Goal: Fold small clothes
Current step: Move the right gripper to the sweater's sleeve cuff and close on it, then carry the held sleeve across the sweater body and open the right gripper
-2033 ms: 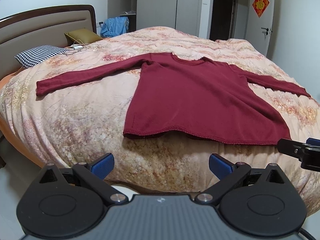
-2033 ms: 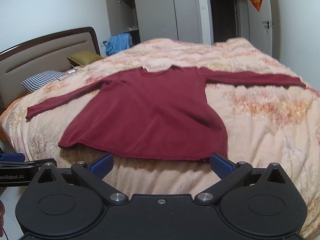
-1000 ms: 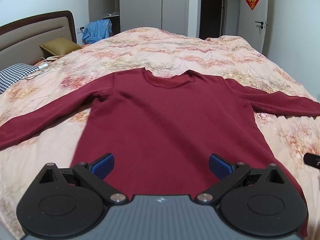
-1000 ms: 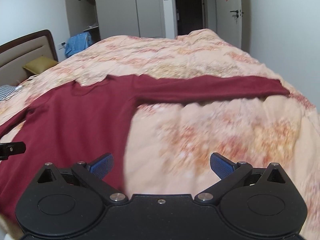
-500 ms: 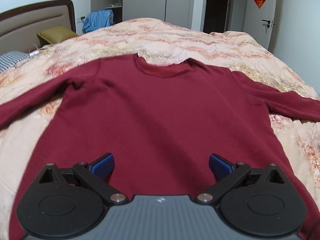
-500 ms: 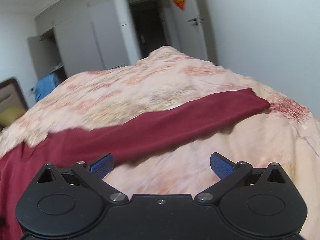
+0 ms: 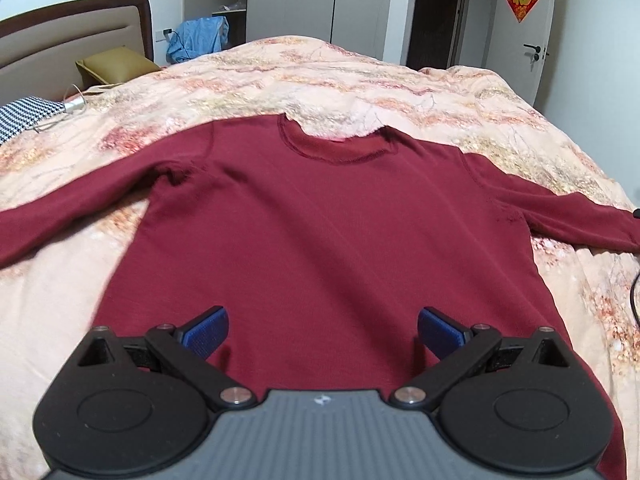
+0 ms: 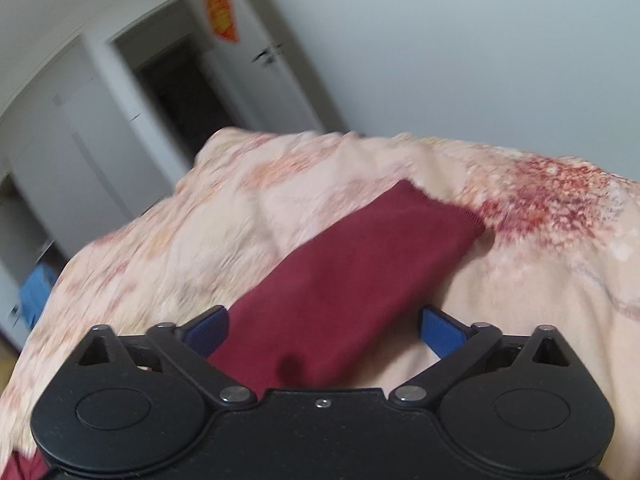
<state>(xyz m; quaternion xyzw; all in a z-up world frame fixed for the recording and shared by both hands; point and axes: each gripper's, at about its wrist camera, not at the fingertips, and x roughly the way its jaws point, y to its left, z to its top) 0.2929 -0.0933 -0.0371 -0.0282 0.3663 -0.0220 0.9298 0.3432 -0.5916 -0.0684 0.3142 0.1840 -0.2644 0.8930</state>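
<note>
So the dark red long-sleeve top (image 7: 320,216) is lying flat, face up, across the middle of the bed's floral quilt (image 7: 360,80), its right sleeve (image 8: 360,272) running out toward the bed's right edge.

The left gripper (image 7: 322,330) is hanging over the lower part of the body panel, fingers spread wide, nothing between them.

The right gripper (image 8: 322,330) is straddling the sleeve near its cuff (image 8: 460,216); its jaws are closing, with the cloth between them but not pinched yet. That view is blurry, so it's hard to tell how deep the sleeve sits.

What could go wrong: the fingers might nip the quilt along with the sleeve, and lifting would then drag the bedding. Or they catch only one layer of the knit and it's slipping out mid-fold, leaving the sleeve twisted.
</note>
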